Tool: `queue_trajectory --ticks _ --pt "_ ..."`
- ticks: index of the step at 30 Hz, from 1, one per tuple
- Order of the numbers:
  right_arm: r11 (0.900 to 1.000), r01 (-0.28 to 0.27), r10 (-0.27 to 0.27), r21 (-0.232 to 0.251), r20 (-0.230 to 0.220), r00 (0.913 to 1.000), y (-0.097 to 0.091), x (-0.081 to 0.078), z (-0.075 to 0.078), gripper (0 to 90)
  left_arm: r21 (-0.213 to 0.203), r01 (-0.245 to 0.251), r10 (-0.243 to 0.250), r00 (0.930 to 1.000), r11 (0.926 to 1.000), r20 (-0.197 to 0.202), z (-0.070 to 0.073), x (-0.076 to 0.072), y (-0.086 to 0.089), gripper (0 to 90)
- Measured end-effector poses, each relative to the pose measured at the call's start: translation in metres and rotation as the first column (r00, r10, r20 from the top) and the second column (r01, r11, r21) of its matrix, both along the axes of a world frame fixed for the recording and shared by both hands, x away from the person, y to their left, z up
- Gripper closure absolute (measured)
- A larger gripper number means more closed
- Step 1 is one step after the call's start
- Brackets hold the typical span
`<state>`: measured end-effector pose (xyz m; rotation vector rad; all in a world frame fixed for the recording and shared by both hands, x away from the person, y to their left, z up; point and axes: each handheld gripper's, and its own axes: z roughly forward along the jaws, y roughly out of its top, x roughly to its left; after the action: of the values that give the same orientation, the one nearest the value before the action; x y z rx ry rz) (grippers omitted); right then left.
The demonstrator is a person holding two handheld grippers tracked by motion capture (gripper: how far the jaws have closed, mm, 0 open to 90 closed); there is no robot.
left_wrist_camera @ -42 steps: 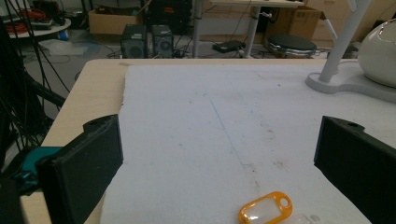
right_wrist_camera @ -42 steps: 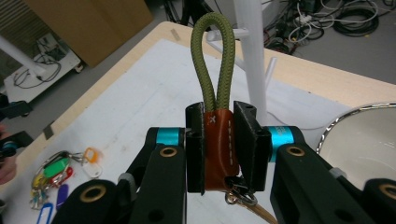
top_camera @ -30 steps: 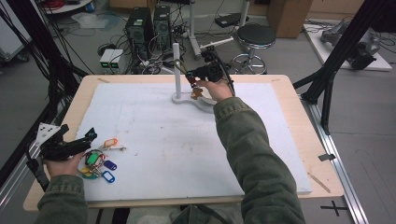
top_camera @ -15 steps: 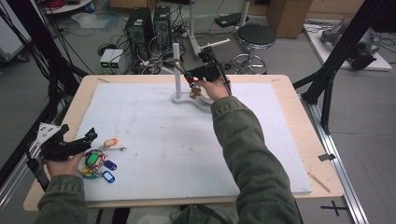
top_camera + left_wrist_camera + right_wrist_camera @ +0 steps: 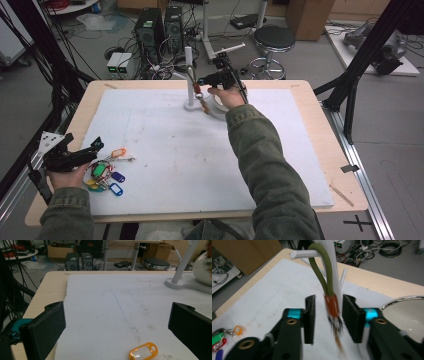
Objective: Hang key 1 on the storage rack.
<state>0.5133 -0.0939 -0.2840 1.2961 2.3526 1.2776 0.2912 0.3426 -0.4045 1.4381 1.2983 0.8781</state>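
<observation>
Keys with coloured tags (image 5: pixel 104 175) are seen lying in a small heap at the near left corner of a white foam sheet (image 5: pixel 165 150) that covers a wooden table (image 5: pixel 320 125). Just beside that heap, the left gripper (image 5: pixel 95 146) is held low in the person's left hand (image 5: pixel 67 172), and its fingers are spread wide with nothing between them; in the left gripper view an orange key tag (image 5: pixel 143 353) is seen on the sheet between them and a little ahead. At the far middle of the sheet a white stand (image 5: pixel 189 75) with an upright post and side pegs is set, and a round mirror (image 5: pixel 404 312) is seen just beside its base. An olive-green cord loop (image 5: pixel 322 270) is hung over one peg of the stand, with an orange-red fob (image 5: pixel 332 306) dangling below it, blurred. The right gripper (image 5: pixel 201 81) is held at the stand by the person's right hand (image 5: pixel 227 95), the green sleeve (image 5: pixel 270 170) reaching across the sheet. In the right gripper view its fingers (image 5: pixel 310 317) are parted to either side of the fob, with a gap visible on each side, so nothing is gripped
</observation>
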Motion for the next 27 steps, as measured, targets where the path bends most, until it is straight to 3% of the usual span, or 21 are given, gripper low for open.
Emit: queue_trajectory --ticks 7,8,11,13,17,19,27 --pt "0.9991 0.021 -0.02 -0.037 0.019 0.9996 -0.011 -0.007 0.001 39.8 0.002 0.002 -0.002 1.0 1.0 0.0 0.0 0.0 -0.001 1.7" --pt "0.9987 0.029 -0.029 -0.043 0.011 0.9995 -0.014 -0.009 0.002 31.5 0.001 0.001 -0.001 1.0 1.0 0.001 0.0 0.0 -0.001 1.7" --pt "0.9985 0.038 -0.038 -0.041 0.006 0.9993 -0.018 -0.011 0.003 25.3 0.003 0.001 -0.001 1.0 1.0 -0.001 0.0 0.0 -0.001 1.7" --pt "0.9958 0.081 -0.08 -0.044 0.011 0.9967 -0.022 -0.014 0.006 13.4 0.007 0.003 -0.003 1.0 1.0 -0.005 0.0 0.001 -0.001 1.7" --pt "0.9949 0.093 -0.092 -0.038 0.014 0.9956 -0.027 -0.016 0.009 9.2 0.008 0.003 -0.003 1.0 1.0 -0.005 0.0 0.001 -0.001 1.7" --pt "0.9951 0.092 -0.092 -0.035 0.014 0.9957 -0.028 -0.018 0.01 0.5 0.007 0.002 -0.002 1.0 1.0 -0.004 0.0 0.001 -0.001 1.7" --pt "0.996 0.087 -0.086 -0.021 0.069 0.9939 -0.041 -0.036 0.011 0.6 0.007 0.004 -0.004 1.0 1.0 -0.003 0.0 0.001 -0.001 1.7"
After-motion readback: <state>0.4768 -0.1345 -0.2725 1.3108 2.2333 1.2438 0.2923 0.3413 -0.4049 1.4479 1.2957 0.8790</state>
